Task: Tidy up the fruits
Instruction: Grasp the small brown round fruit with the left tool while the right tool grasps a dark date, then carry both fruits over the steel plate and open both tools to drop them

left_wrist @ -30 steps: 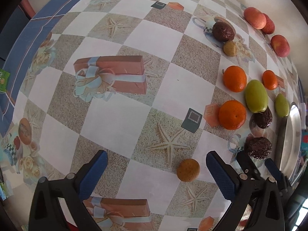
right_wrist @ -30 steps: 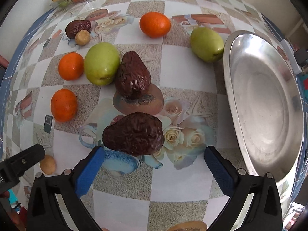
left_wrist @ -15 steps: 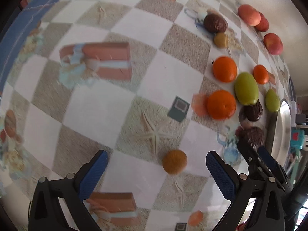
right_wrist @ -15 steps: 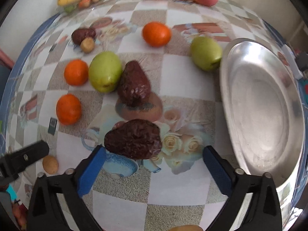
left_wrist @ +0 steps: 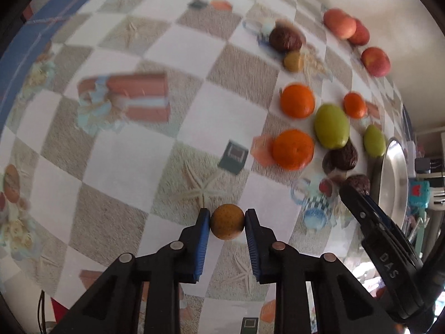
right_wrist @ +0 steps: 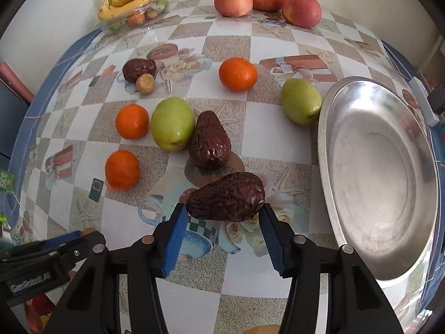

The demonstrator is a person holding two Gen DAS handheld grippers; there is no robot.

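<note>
My left gripper (left_wrist: 227,222) is shut on a small round brown fruit (left_wrist: 226,224) just above the patterned tablecloth. My right gripper (right_wrist: 222,215) is shut on a dark wrinkled avocado (right_wrist: 226,196), held just left of the steel tray (right_wrist: 378,178); it also shows in the left wrist view (left_wrist: 358,184). A second avocado (right_wrist: 210,142), two green mangoes (right_wrist: 172,123) (right_wrist: 300,101) and three oranges (right_wrist: 237,74) (right_wrist: 132,121) (right_wrist: 121,169) lie on the cloth beyond it.
Three red apples (right_wrist: 267,1) sit at the far edge. A clear pack with bananas (right_wrist: 133,2) stands at the back left. A third avocado (right_wrist: 139,69) and another small brown fruit (right_wrist: 145,83) lie at the left. The left gripper's body (right_wrist: 41,261) shows at lower left.
Both grippers have shut: the left one on the small brown fruit, the right one on the near avocado. The avocado now sits higher between the fingers.
</note>
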